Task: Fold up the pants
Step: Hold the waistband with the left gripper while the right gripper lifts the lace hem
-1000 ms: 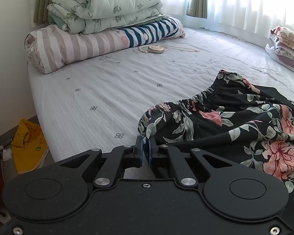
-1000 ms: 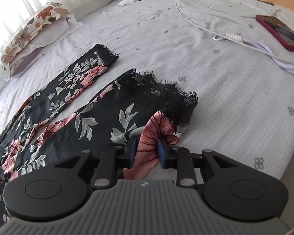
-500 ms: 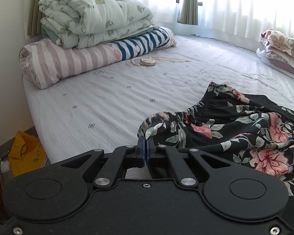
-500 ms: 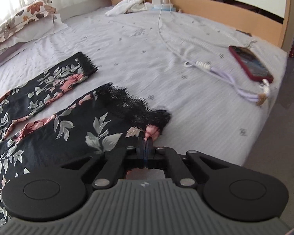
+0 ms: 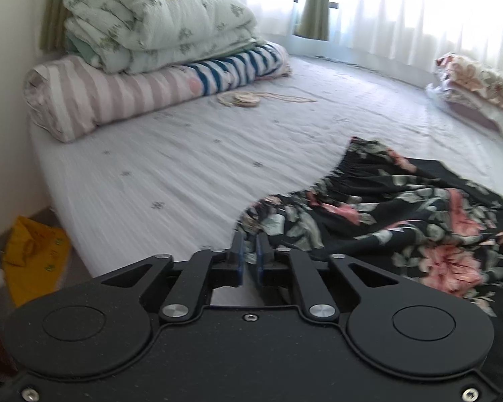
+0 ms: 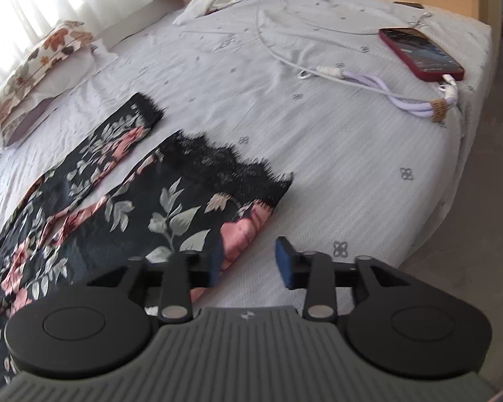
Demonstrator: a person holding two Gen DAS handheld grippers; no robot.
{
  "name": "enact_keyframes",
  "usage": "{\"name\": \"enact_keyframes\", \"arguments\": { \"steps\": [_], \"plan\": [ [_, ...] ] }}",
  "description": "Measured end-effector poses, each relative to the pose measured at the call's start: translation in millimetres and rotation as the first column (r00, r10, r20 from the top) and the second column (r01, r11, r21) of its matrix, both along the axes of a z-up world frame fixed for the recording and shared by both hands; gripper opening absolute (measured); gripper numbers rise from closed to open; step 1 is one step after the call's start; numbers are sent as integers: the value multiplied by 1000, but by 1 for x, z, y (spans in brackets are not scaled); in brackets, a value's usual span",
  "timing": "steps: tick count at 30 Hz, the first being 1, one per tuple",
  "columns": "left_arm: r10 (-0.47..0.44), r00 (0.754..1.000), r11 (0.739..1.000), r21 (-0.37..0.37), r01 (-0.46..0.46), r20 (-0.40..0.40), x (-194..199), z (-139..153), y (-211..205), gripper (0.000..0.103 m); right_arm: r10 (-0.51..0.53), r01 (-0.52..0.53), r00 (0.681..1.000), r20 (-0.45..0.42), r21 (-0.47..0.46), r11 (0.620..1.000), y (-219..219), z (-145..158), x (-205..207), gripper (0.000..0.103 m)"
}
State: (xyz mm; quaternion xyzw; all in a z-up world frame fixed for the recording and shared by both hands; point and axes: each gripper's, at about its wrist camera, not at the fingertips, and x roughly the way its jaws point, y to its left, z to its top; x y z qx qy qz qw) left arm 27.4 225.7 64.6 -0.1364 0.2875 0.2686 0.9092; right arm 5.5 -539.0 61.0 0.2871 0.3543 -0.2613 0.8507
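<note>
Left gripper [image 5: 248, 251] fingers nip the pants [image 5: 379, 214] waistband (elastic edge); right gripper [image 6: 248, 261] fingers spread wide.

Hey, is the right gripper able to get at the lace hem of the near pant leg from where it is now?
Probably yes: the right tongs are open, the lace hem lies flat just ahead, and nothing sits between them.

My right tool [image 6: 246, 261] is spread wide above the bed [image 6: 318, 140]. Its left pad touches the near lace-hemmed leg of the floral pants [image 6: 171, 207]; right pad over bare sheet. Far right: red phone [image 6: 421, 52] with cable [image 6: 369, 83].
</note>
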Motion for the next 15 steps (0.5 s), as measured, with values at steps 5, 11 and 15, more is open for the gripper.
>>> {"name": "enact_keyframes", "arguments": {
  "steps": [5, 11, 15],
  "plan": [
    [-56, 998, 998, -36, 57, 18, 0, -5, -8, 43, 54, -55, 998, 39, 18, 998, 11, -9, 8, 75],
    [-118, 990, 992, -29, 121, 75, -3, -13, -19, 75, 89, -87, 995, 42, -39, 995, 29, -18, 30, 85],
    [-145, 983, 988, -29, 149, 110, -3, -16, -20, 87, 97, -93, 994, 46, -77, 993, 35, -22, 40, 86]
  ]
}}
